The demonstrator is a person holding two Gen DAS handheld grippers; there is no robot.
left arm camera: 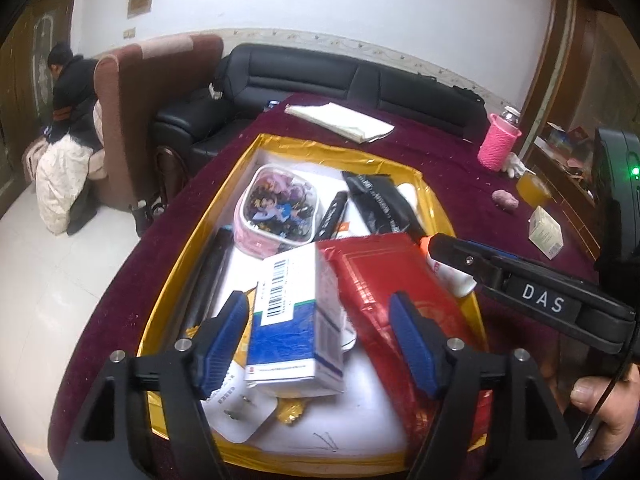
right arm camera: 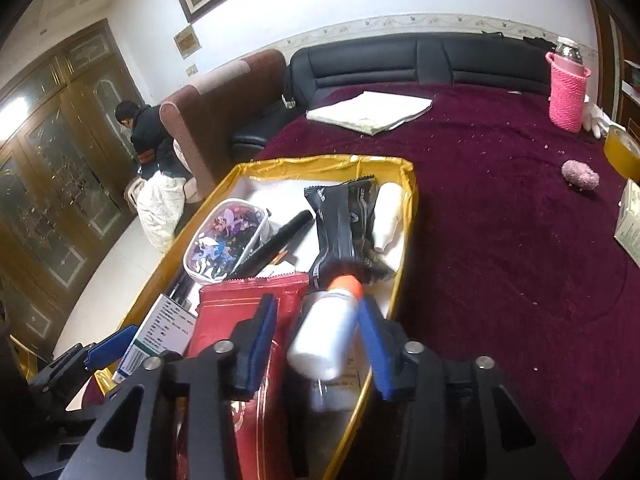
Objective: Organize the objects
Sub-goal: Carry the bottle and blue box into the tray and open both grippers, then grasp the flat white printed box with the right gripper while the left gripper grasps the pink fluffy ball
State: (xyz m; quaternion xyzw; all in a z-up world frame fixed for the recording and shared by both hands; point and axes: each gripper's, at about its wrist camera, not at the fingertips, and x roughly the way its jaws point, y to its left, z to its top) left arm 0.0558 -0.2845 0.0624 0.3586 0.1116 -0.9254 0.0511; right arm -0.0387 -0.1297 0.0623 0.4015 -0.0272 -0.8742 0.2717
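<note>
- Right gripper [right arm camera: 318,346]: jaws wide apart, white bottle [right arm camera: 326,330] with orange cap lying between the pads, touching the right one or nearly so; firm hold not evident, likely just let go or about to be clamped.
- Left gripper [left arm camera: 320,342]: jaws wide apart, nothing held; blue-and-white box [left arm camera: 296,320] between and just beyond the pads, red packet [left arm camera: 384,280] beside it on the right.
- Step, by judgement: packing items into the gold tray [left arm camera: 192,240].
- Next: settle the bottle at the tray's right edge, then lift clear without dragging the red packet.
- Farther ahead in the tray: black pouch [right arm camera: 344,224], clear case [right arm camera: 224,240].
- Well beyond, on the maroon cloth [right arm camera: 500,220]: pink holder [right arm camera: 566,92].
</note>
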